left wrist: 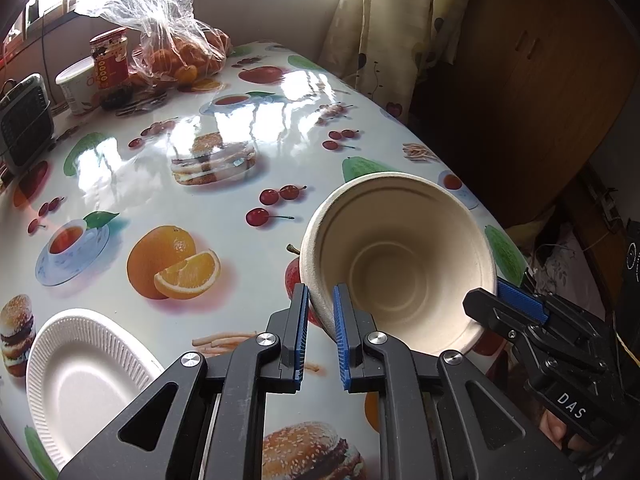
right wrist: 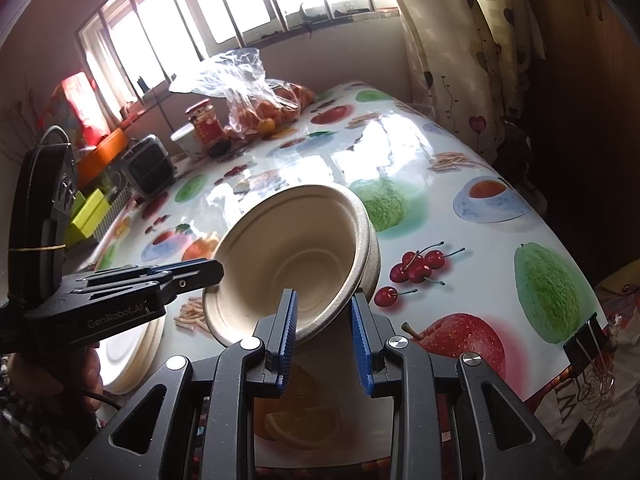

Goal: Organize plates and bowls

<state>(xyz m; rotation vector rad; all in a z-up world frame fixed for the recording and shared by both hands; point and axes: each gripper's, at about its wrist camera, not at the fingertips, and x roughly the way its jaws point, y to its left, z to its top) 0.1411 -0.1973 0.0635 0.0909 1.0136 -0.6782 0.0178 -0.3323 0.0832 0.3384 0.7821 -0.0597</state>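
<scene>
One white paper plate [left wrist: 86, 376] and one beige paper bowl [left wrist: 400, 264] are in view, together with two handheld grippers. The plate lies flat on the table [left wrist: 248, 128] at the near left; the bowl is lifted off the table and tilted, its opening turned toward both cameras. The left gripper [left wrist: 321, 332] has its jaws nearly closed on the bowl's left rim, one blue pad outside the wall and one inside. The right gripper [right wrist: 323, 330] holds its jaws a little wider, set astride the bowl's right rim; whether both pads press on the rim cannot be told. In the left wrist view the right gripper [left wrist: 516, 300] enters from the lower right, and a hand [left wrist: 560, 432] shows beneath it. The table carries a glossy cloth printed with oranges, cherries, burgers and teacups. At its far left stand a small dark heater [left wrist: 24, 120], a white tub [left wrist: 76, 84], a red-labelled jar [left wrist: 109, 58] and a clear plastic bag of oranges [left wrist: 176, 52]. Behind are a barred window [right wrist: 224, 12], and to the right a patterned curtain [left wrist: 384, 24] and a dark wooden cabinet [left wrist: 532, 92].
</scene>
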